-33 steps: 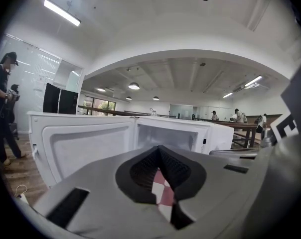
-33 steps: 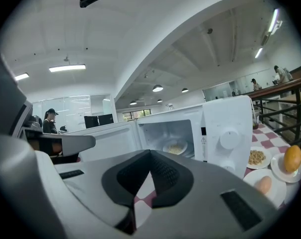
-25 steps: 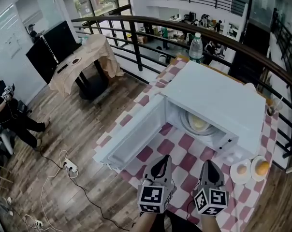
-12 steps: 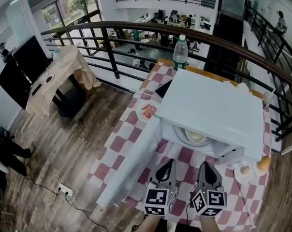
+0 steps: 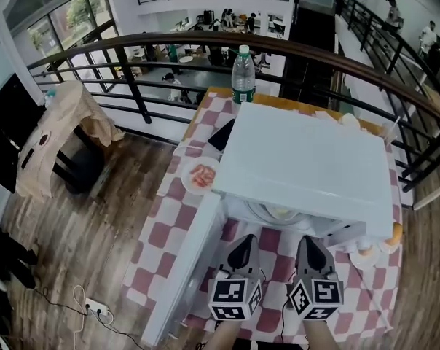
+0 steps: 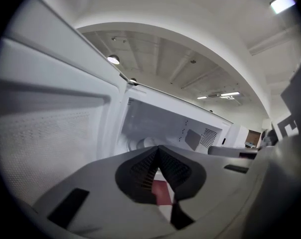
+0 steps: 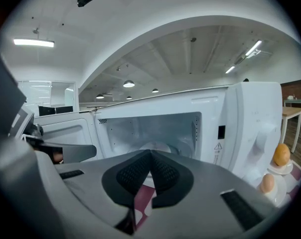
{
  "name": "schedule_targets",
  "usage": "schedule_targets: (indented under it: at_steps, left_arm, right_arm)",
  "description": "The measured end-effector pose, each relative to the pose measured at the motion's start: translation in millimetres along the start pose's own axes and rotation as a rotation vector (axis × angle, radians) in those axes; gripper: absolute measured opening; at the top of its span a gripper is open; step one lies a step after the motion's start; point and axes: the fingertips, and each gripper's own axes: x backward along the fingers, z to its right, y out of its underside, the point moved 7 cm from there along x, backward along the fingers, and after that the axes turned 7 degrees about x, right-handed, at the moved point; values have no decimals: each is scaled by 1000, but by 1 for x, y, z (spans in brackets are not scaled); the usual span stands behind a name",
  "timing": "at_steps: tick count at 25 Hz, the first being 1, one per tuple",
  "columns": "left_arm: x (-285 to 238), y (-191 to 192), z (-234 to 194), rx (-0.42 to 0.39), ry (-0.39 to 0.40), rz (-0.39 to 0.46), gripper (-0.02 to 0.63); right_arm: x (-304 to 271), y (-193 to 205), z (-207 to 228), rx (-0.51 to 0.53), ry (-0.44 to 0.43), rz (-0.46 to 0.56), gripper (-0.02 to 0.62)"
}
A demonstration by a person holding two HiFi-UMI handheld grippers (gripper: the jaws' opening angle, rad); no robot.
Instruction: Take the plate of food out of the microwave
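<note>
A white microwave (image 5: 307, 166) stands on the checkered table with its door (image 5: 180, 268) swung open to the left. Inside, a pale plate of food (image 5: 278, 212) lies on the turntable; it also shows as the plate (image 7: 168, 146) in the right gripper view and, partly, as the plate (image 6: 140, 142) in the left gripper view. My left gripper (image 5: 243, 248) and right gripper (image 5: 309, 246) are side by side just in front of the opening, pointing at it. Both are shut with nothing between the jaws, as seen on the left gripper (image 6: 158, 148) and right gripper (image 7: 150, 152).
A plate with pink food (image 5: 200, 175) lies left of the microwave, a dark flat object (image 5: 221, 133) behind it. A water bottle (image 5: 242, 75) stands at the back. Small dishes with an egg (image 5: 366, 254) and an orange (image 5: 395, 233) sit at the right. A railing (image 5: 205, 46) borders the table.
The view has swung round to face the microwave's front. Both grippers have moved closer to the open cavity, side by side, and stay shut.
</note>
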Motion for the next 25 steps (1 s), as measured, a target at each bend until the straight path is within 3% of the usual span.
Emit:
schedule_targets:
  at_steps: [14,25]
  left_arm:
    - [-47,10,-7,44,-7,-60,11]
    - [-86,19,-6,35,-3,-99,40]
  right_arm:
    - [-46,15,3,-87,-31,-43,37]
    - [-80,28,19,-79,-44,-77,40]
